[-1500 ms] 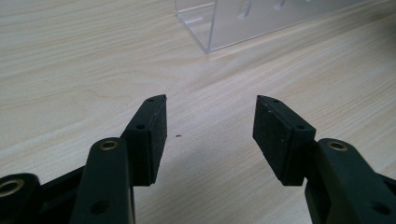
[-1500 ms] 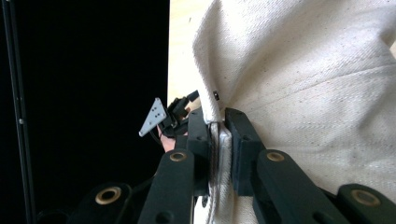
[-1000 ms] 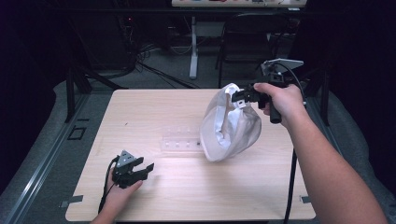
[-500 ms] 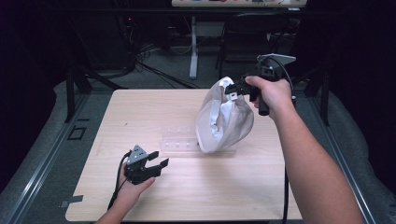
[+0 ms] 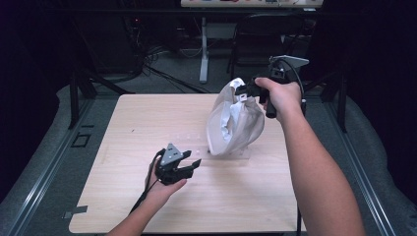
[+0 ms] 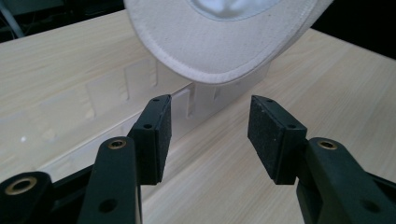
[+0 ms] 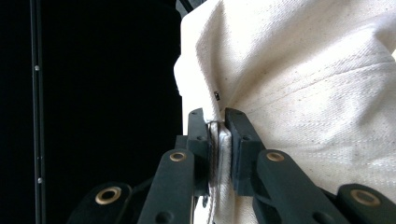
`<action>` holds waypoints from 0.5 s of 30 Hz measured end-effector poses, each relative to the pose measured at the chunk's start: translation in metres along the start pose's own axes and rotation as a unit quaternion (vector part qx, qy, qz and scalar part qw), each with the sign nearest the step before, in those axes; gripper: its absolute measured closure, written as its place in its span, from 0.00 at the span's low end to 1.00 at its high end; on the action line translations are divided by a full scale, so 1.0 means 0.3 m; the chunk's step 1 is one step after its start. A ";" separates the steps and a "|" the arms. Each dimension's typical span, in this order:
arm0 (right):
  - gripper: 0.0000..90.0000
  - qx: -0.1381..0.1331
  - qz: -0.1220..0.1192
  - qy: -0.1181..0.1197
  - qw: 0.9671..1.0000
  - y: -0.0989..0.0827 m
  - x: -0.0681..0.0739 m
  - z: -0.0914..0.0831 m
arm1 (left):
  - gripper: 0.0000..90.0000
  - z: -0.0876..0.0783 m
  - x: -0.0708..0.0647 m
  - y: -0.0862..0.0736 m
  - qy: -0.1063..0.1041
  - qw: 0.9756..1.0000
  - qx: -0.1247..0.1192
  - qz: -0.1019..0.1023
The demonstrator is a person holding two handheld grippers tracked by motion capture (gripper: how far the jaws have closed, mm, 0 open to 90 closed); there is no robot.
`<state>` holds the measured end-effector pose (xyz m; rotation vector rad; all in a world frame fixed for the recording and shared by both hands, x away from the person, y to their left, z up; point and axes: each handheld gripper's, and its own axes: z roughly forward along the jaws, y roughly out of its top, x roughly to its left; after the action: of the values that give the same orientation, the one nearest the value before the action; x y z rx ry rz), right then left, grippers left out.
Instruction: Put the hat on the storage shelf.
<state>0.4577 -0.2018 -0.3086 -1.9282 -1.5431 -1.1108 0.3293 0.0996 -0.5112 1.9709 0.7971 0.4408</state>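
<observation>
Two tools show from above: the right tool (image 5: 244, 91) pinches the top of a white cloth bag (image 5: 233, 125) hanging over a clear stand (image 5: 236, 155) on the table (image 5: 123, 128), and the left tool (image 5: 189, 163) sits near it. From the left tool's camera, its jaws have just been closing a little but stay apart with nothing between them, under the bag's rim (image 6: 210, 51). From the right tool's camera, its jaws squeeze a fold of the bag (image 7: 303, 93).

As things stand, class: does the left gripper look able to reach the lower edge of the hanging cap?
Probably yes. The left gripper stands open, its jaws having just been closing, and the cap's rim hangs just ahead above bare table.
</observation>
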 end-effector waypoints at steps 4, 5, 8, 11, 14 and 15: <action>0.90 -0.001 -0.003 -0.001 1.000 0.003 -0.004 0.001 | 0.52 0.049 -0.048 0.033 0.009 1.000 0.013 0.027; 0.90 -0.003 -0.002 -0.004 1.000 0.003 -0.003 0.001 | 0.52 0.061 -0.063 0.043 0.008 0.999 0.014 0.033; 0.90 -0.003 -0.003 -0.004 1.000 0.001 -0.001 0.003 | 0.48 0.090 -0.094 0.062 0.000 0.999 0.011 0.041; 0.90 -0.002 -0.003 -0.004 1.000 0.000 0.000 0.004 | 0.47 0.115 -0.117 0.076 0.000 0.999 0.009 0.046; 0.90 -0.002 -0.003 -0.003 1.000 0.000 -0.001 0.005 | 0.47 0.137 -0.135 0.091 0.008 0.999 0.008 0.053; 0.90 -0.002 -0.004 -0.004 1.000 0.000 -0.001 0.006 | 0.49 0.144 -0.142 0.097 0.012 0.998 0.009 0.057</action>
<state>0.4584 -0.2007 -0.3099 -1.9321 -1.5551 -1.1121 0.3342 0.0326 -0.5070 2.0377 0.7068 0.5274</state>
